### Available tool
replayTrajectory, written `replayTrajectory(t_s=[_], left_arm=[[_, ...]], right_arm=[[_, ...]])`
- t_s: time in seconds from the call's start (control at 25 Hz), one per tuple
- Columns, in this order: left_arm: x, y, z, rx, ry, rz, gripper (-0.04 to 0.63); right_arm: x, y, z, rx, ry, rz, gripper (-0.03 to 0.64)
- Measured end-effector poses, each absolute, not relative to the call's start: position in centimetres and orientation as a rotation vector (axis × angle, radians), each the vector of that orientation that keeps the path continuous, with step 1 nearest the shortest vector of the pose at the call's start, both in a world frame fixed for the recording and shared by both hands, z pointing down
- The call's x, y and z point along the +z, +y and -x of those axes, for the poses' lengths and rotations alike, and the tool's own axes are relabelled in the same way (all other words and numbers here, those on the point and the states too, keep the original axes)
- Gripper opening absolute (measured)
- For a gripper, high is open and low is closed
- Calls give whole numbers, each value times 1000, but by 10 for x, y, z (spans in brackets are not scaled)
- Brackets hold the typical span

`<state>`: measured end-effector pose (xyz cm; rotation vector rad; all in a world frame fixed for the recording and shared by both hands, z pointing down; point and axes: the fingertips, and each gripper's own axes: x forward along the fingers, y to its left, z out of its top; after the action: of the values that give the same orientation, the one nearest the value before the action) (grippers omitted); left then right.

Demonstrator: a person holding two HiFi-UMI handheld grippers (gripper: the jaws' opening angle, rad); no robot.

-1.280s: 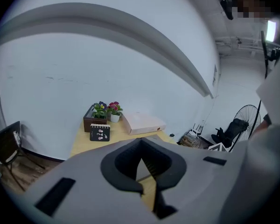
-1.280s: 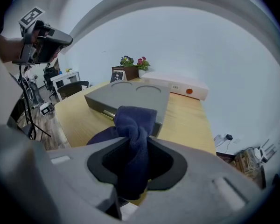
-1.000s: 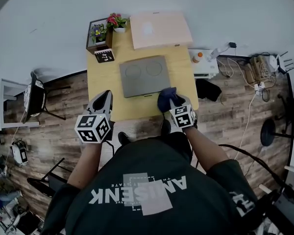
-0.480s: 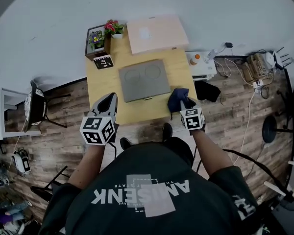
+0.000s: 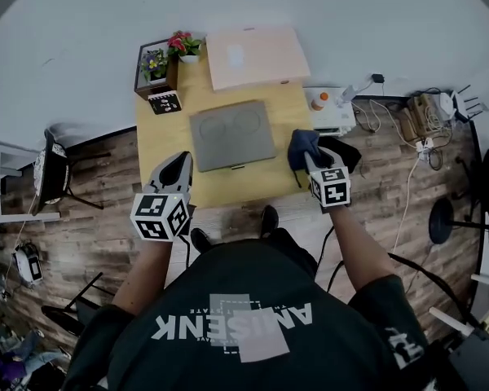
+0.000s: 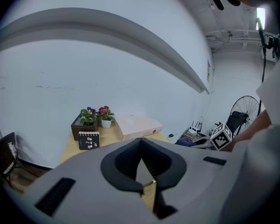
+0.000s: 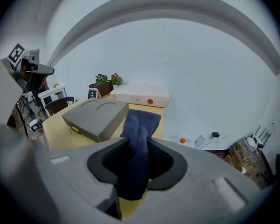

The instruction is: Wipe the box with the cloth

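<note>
Cloth (image 5: 301,143) in R gripper (image 7: 136,169), near box (image 5: 232,134)

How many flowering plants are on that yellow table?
2. A purple-flowered plant sits in a wooden planter at the table's far left corner. A pink-flowered plant in a white pot stands right beside it. None seem hidden.

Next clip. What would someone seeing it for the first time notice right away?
The dark blue cloth pinched in the right hand-held gripper stands out, held at the wooden table's right edge beside the flat grey box at its centre, not touching it. The left hand-held gripper is shut and empty over the table's near left part. Potted flowers brighten the far left corner.
</note>
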<state>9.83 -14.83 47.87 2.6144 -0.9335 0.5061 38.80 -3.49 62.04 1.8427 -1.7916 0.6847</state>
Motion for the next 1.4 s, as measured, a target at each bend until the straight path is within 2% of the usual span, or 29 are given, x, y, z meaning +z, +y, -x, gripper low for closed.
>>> replayTrajectory(t_s=[0.32,0.72,0.96,1.4], left_arm=[[476,-165,-78,485,-1251,-2500,0],[482,-148,-41,465,-1518,-2327,0],[490,-135,-17,476,-1571,-2245,0],[482,-144,-16,487,-1417,-2360,0]], right_arm=[[625,-118,-409,668,-1959,-1755,100],[650,-204,-400,613,-2071,-1544,101],[666,-206,-380,642,-2117,-1441,100],[670,-158,-356,734,-2129,-1391,100]])
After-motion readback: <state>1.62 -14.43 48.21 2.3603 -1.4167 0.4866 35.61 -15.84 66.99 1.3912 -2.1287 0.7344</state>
